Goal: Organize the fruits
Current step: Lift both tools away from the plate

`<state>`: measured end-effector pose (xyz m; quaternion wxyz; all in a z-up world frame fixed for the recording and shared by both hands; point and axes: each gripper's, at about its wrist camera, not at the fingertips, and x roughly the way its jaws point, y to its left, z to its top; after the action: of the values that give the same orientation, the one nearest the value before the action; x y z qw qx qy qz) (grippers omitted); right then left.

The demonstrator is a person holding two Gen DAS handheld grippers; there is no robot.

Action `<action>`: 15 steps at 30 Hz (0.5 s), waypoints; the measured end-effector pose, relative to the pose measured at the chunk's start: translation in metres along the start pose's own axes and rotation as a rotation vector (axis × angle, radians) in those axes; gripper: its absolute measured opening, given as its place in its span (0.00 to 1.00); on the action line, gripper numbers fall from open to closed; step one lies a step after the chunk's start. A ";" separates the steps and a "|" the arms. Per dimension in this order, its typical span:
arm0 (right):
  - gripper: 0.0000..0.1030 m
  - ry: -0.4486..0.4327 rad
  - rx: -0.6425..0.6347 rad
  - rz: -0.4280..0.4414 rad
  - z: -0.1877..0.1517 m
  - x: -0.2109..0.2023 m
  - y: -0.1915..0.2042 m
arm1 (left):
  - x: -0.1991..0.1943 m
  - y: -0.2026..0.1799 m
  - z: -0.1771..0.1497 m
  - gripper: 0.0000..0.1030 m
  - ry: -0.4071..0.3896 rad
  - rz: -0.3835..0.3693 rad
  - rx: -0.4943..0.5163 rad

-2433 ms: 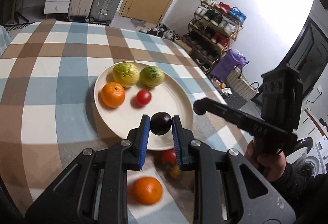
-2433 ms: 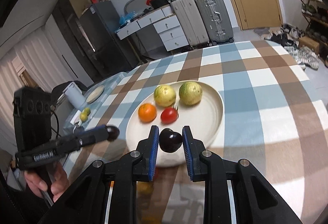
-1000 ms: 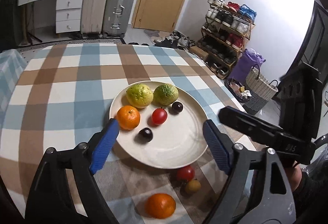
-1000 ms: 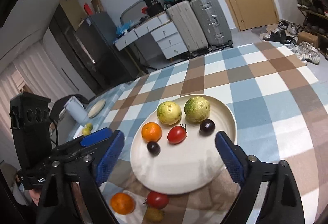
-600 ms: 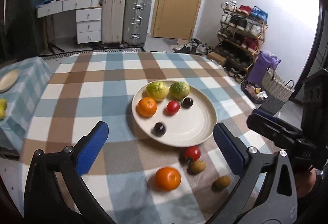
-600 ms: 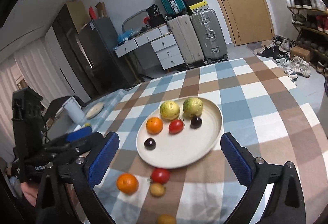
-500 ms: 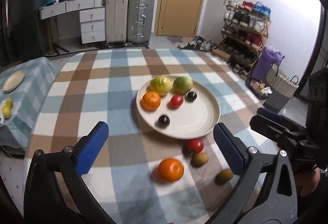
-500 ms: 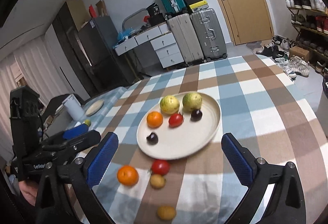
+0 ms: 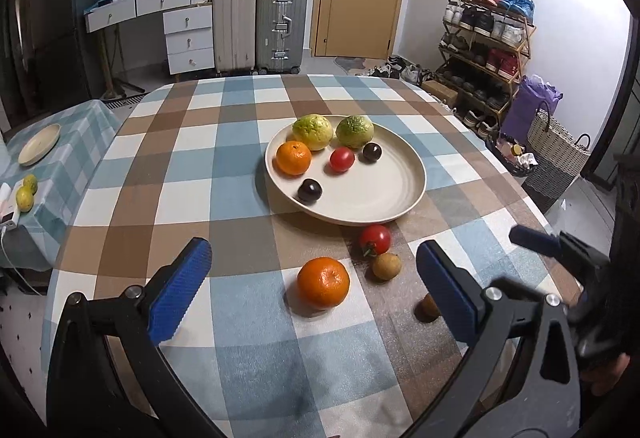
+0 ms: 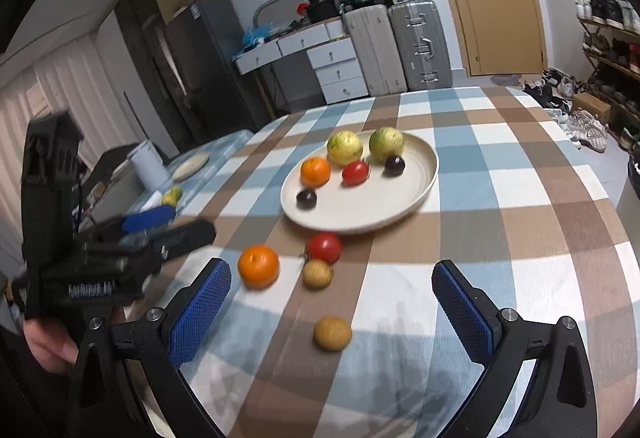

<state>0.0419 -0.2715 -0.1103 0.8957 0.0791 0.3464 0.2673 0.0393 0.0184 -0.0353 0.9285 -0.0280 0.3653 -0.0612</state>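
A cream plate on the checked tablecloth holds two green-yellow citrus fruits, an orange, a tomato and two dark plums. In front of the plate lie loose an orange, a tomato and two small brown fruits. My left gripper is open wide and empty, hovering over the loose orange. My right gripper is open too and empty. The loose tomato and both brown fruits lie between and ahead of its fingers.
The left gripper shows at the left of the right wrist view, held in a hand. A side table with a small plate and lemons stands to the left. Suitcases, drawers and a shoe rack line the room behind.
Both grippers let go of the dark plums, which now lie on the plate. Both jaws opened wide and drew back from the plate, bringing the loose fruits into view.
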 end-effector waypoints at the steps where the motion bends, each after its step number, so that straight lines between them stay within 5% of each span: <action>1: 1.00 0.004 -0.008 -0.001 -0.002 0.000 0.001 | 0.001 0.001 0.001 0.99 0.004 0.003 -0.004; 12: 0.98 0.057 -0.041 0.066 -0.032 0.008 0.004 | -0.002 0.024 -0.025 0.99 0.013 -0.002 -0.093; 15: 0.81 0.102 -0.033 0.066 -0.035 0.021 0.003 | -0.004 0.031 -0.036 0.99 0.015 0.009 -0.106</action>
<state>0.0309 -0.2595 -0.1477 0.8687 0.0619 0.3844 0.3062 0.0148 0.0498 -0.0625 0.9231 -0.0753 0.3752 -0.0377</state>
